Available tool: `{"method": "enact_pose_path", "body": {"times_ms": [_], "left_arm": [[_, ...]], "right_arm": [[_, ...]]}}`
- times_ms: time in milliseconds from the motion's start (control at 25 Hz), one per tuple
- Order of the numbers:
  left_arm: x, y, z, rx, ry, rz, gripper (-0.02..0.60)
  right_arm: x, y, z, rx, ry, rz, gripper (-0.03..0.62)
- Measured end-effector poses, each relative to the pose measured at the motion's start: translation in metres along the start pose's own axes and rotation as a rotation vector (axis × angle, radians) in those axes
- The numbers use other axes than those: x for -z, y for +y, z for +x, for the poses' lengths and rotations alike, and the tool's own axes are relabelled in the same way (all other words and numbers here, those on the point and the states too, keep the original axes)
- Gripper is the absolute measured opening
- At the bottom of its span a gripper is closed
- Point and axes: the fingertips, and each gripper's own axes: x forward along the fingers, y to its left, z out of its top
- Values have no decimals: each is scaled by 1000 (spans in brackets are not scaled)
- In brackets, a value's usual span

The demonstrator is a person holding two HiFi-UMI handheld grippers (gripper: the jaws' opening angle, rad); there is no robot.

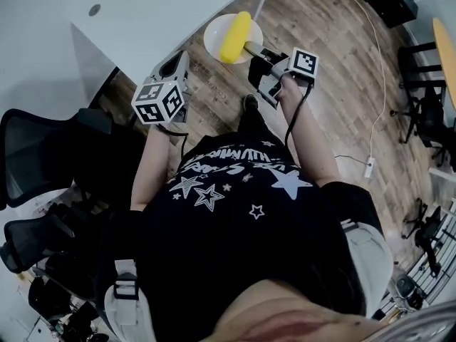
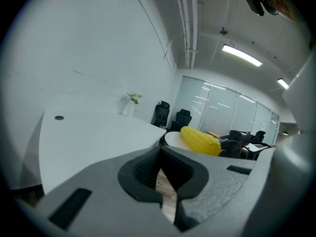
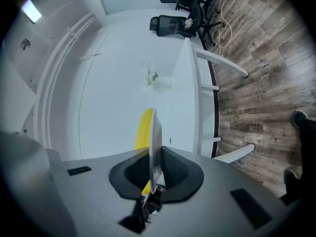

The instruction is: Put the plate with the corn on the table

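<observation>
Right gripper (image 1: 251, 48) is pinching the plate (image 1: 212, 40) by its rim with the corn (image 1: 235, 36) lying on it, out over the floor (image 1: 342, 84) just off the table (image 1: 142, 20) edge, and the left gripper (image 2: 160, 152) has its jaws pressed together on nothing.

**Right gripper view: plate held by its rim**

- Right gripper (image 3: 154, 179): grey body, dark pads closed on the rim of the plate.
- Plate (image 3: 154, 142): white, seen edge-on, standing up between the pads.
- Corn (image 3: 143, 128): yellow cob, lying against the plate's left face.
- Table (image 3: 123, 58): broad white top beyond the plate, with white legs on its right side.
- Plant (image 3: 152, 77): small sprig in a pale vase on the table.
- Office chairs (image 3: 170, 22): two, black, at the table's far end.
- Floor (image 3: 256, 83): wood planks, right side.
- Cable (image 3: 228, 6): pale, looped on the floor.
- Shoe (image 3: 301, 120): dark, at the right edge.
</observation>
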Motion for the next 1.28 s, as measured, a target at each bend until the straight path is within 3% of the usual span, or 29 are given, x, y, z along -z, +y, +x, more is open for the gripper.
{"method": "enact_pose_path", "body": {"times_ms": [280, 680, 920, 1280], "left_arm": [[-42, -3, 110, -65, -24, -58, 6], [-56, -6, 152, -127, -86, -88, 6], [-68, -21, 217, -152, -56, -128, 6], [-70, -8, 257, -163, -23, -165, 6]], "right_arm": [[-129, 2, 30, 4, 72, -33, 26], [-178, 4, 44, -34, 159, -64, 26], [-242, -4, 51, -22, 207, -38, 26], [-277, -16, 64, -3, 211, -32, 26]]}}
